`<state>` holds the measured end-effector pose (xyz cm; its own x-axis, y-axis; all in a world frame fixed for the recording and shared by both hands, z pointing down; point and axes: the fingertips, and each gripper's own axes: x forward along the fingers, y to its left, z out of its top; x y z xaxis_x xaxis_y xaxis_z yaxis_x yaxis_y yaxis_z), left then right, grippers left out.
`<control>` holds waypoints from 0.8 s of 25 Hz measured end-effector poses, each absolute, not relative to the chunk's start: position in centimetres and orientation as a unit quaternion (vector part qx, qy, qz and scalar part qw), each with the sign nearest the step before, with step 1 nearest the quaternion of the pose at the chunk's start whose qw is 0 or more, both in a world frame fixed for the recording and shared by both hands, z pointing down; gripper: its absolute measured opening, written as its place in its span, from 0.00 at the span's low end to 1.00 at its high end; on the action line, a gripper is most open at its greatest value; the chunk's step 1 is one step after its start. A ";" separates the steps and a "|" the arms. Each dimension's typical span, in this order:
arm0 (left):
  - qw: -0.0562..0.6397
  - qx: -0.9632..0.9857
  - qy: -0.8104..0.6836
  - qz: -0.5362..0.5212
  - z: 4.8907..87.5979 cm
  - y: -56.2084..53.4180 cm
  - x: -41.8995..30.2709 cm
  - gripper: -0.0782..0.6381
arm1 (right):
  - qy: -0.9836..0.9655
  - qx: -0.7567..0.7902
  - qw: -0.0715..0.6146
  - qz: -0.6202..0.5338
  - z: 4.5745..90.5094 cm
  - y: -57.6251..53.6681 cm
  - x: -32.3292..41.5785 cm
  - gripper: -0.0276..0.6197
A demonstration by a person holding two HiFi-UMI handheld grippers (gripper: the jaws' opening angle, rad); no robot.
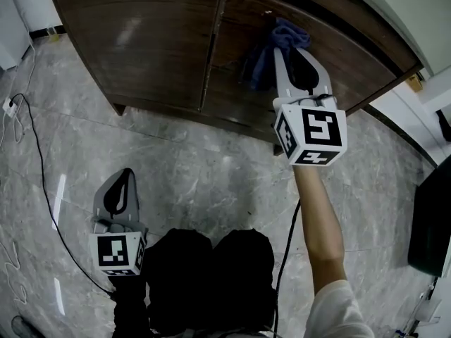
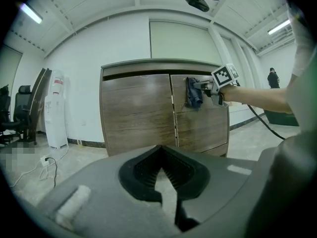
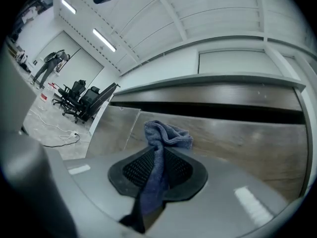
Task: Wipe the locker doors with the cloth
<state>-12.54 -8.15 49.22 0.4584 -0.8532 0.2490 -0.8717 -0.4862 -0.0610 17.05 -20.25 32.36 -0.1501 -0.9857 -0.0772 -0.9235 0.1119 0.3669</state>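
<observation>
The brown wooden locker has a left door (image 1: 141, 41) and a right door (image 1: 345, 62). My right gripper (image 1: 290, 48) is held level, shut on a blue cloth (image 1: 271, 51) that is bunched against the upper part of the right door. In the right gripper view the cloth (image 3: 166, 135) hangs down between the jaws, with the door (image 3: 237, 143) close behind. The left gripper view shows the cloth (image 2: 193, 93) on the right door (image 2: 200, 128) from afar. My left gripper (image 1: 125, 174) hangs low over the floor, shut, with nothing in it (image 2: 159, 150).
A black cable (image 1: 42, 174) runs across the marble floor from a power strip (image 1: 8, 106). The person's dark trousers (image 1: 211, 273) show at the bottom. A dark object (image 1: 431, 224) stands at the right edge. A water dispenser (image 2: 57, 110) and office chairs (image 2: 20, 115) stand left of the locker.
</observation>
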 end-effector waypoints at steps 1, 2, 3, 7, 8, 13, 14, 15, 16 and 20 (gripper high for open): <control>0.035 0.853 -0.506 0.122 49.3 -8.2 -12.7 0.11 | -0.739 0.645 0.089 -0.173 31.5 -20.3 16.9 0.14; 0.034 0.853 -0.507 0.121 49.3 -8.2 -12.8 0.11 | -0.738 0.644 0.085 -0.181 30.6 -20.3 16.8 0.14; 0.035 0.852 -0.508 0.121 49.3 -8.3 -12.9 0.11 | -0.737 0.644 0.082 -0.188 29.7 -20.3 16.7 0.14; 0.042 0.849 -0.512 0.123 49.5 -8.4 -13.2 0.11 | -0.734 0.645 0.075 -0.202 28.3 -20.5 16.4 0.14; 0.042 0.849 -0.512 0.123 49.6 -8.5 -13.2 0.11 | -0.733 0.645 0.074 -0.204 28.6 -20.5 16.3 0.14; 0.043 0.850 -0.510 0.125 50.1 -8.5 -13.3 0.11 | -0.738 0.640 0.076 -0.201 31.6 -20.7 15.8 0.14; 0.045 0.849 -0.511 0.126 50.1 -8.5 -13.3 0.11 | -0.739 0.639 0.078 -0.200 32.3 -20.7 15.7 0.14; 0.047 0.848 -0.512 0.128 50.1 -8.5 -13.4 0.11 | -0.740 0.638 0.080 -0.198 33.0 -20.7 15.5 0.14; 0.048 0.848 -0.513 0.129 50.1 -8.6 -13.5 0.11 | -0.741 0.638 0.081 -0.196 33.7 -20.8 15.4 0.14; 0.047 0.847 -0.513 0.132 50.4 -8.6 -13.7 0.11 | -0.744 0.636 0.090 -0.185 36.3 -20.9 15.1 0.14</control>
